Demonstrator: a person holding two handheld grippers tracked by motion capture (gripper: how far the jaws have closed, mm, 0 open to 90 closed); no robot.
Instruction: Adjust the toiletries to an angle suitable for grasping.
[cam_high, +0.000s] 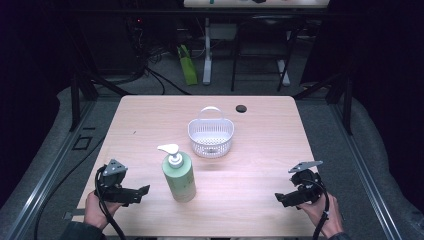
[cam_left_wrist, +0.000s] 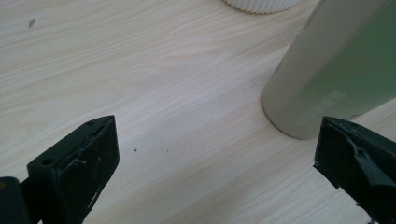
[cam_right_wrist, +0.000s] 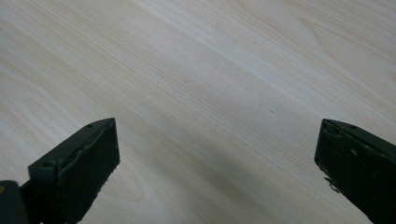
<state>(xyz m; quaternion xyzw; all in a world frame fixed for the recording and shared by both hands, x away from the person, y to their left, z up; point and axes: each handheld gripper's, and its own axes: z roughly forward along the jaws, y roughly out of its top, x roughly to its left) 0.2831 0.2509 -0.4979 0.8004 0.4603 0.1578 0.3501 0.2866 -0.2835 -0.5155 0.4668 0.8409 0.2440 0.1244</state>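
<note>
Table: light wood top, seen from above in the high view, carrying three items. The floor beyond it holds cables and the legs of other furniture.

Basket: white, perforated wall, handle raised; stands upright near the middle of the table, beyond the bottle and apart from it.

Bottle: pale green pump bottle with a white pump head, upright on the near left part of the table, between the basket and the left gripper. In the left gripper view its base stands on the wood just ahead of one jaw, not between the jaws.

Left gripper: held in a hand at the near left edge, near the bottle but clear of it. Jaws spread wide, nothing between them.

Right gripper: held at the near right edge, well apart from the bottle. Jaws spread wide over bare wood.

Small dark disc: lies at the far edge.
</note>
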